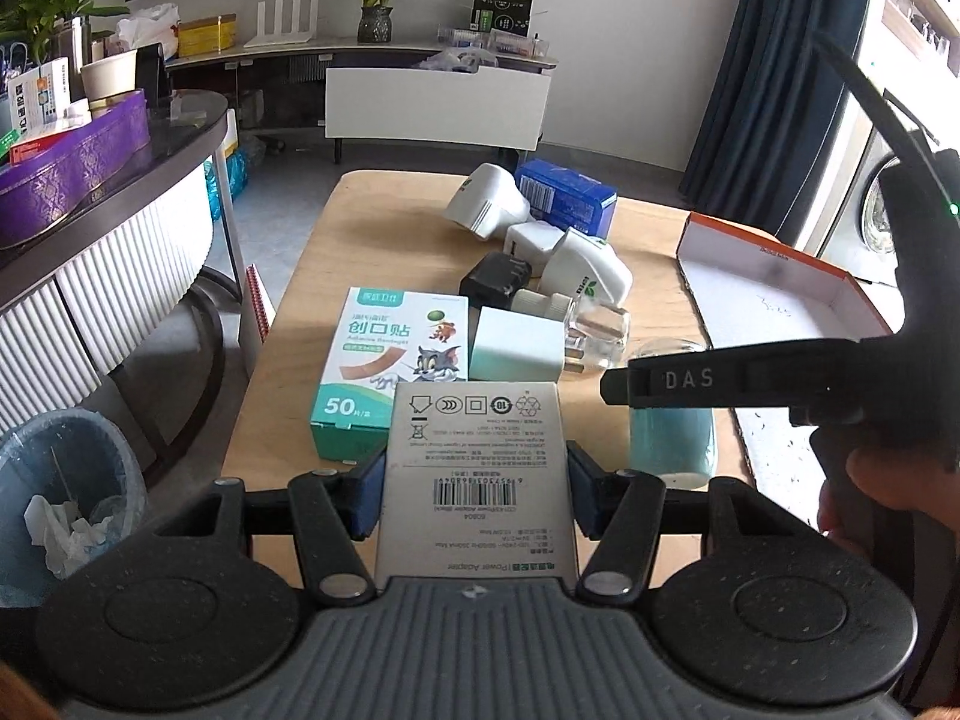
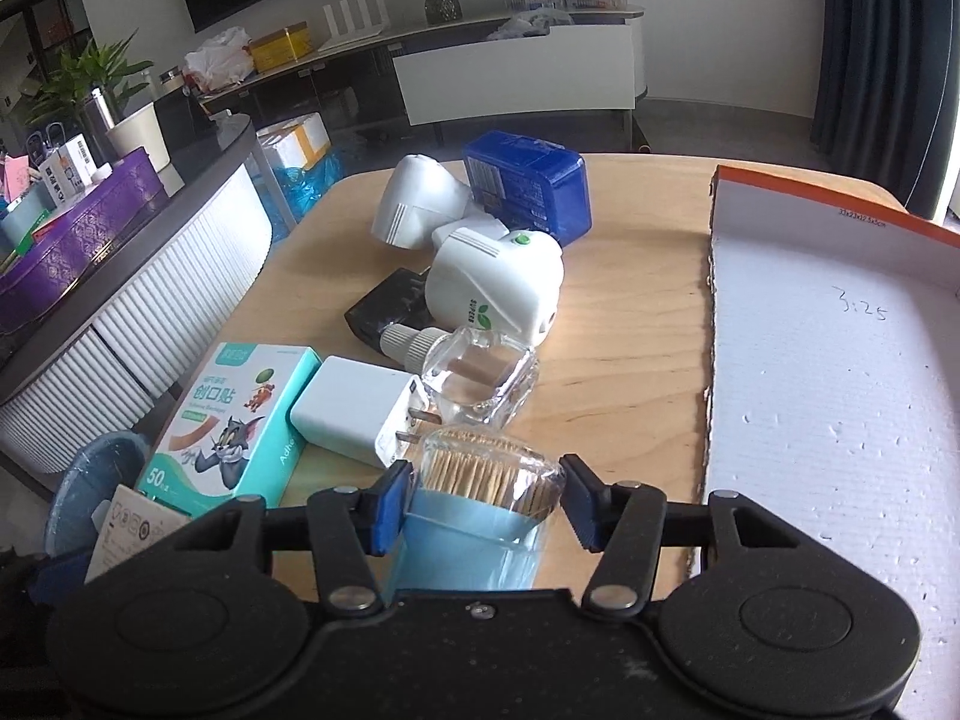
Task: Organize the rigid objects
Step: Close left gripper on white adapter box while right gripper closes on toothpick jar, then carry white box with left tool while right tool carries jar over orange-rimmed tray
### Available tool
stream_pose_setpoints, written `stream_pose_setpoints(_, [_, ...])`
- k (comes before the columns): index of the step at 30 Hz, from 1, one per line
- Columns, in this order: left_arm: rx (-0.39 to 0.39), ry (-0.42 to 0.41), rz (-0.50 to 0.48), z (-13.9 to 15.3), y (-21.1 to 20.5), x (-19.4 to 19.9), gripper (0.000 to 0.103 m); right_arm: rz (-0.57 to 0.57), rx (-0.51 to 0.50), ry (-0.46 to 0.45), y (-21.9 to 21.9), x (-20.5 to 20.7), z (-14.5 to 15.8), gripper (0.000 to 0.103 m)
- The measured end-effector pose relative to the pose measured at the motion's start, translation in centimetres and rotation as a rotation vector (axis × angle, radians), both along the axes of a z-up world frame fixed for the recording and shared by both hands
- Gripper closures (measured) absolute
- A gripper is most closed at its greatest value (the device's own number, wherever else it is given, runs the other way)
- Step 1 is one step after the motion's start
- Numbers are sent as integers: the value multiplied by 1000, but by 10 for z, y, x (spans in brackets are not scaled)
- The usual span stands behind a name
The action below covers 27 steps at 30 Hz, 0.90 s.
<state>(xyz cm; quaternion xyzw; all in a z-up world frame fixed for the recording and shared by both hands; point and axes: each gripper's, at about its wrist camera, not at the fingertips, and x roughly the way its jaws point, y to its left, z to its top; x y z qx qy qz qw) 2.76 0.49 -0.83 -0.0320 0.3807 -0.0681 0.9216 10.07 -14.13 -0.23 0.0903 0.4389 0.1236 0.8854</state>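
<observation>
On the wooden table (image 2: 630,276) sit two white plug-in vaporizers (image 2: 492,288), one blue box (image 2: 528,186), one black adapter (image 2: 384,306), one clear glass bottle (image 2: 480,378), one white charger (image 2: 354,414), one bandage box (image 2: 228,420) and one orange-rimmed open tray (image 2: 840,372). Left gripper (image 1: 477,492): its fingers clench a white power-adapter box (image 1: 477,456), held above the table's near edge. Right gripper (image 2: 489,501): its fingers grasp a toothpick jar (image 2: 480,504) with a blue base, whose lower part is hidden behind the gripper. A smaller white piece between the vaporizers is hard to make out.
</observation>
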Motion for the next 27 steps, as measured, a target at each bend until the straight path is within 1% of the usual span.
stream_pose_setpoints(3, [-7,-6,-8,3,-2,3,44,11,14,-10,-12,-5,4,38])
stream_pose_setpoints(9, [-1,-14,-41,13,-14,13,44,-3,41,-75,-40,-19,26,38])
stream_pose_setpoints(13, [5,-31,-67,24,-27,24,44,-27,21,-119,-57,-26,41,38])
stream_pose_setpoints(18, [3,-57,-122,36,-53,36,44,-86,-1,-148,-85,-31,56,38])
stream_pose_setpoints(27, [-55,-53,-214,45,-104,58,44,-203,-61,-157,-135,-37,69,38])
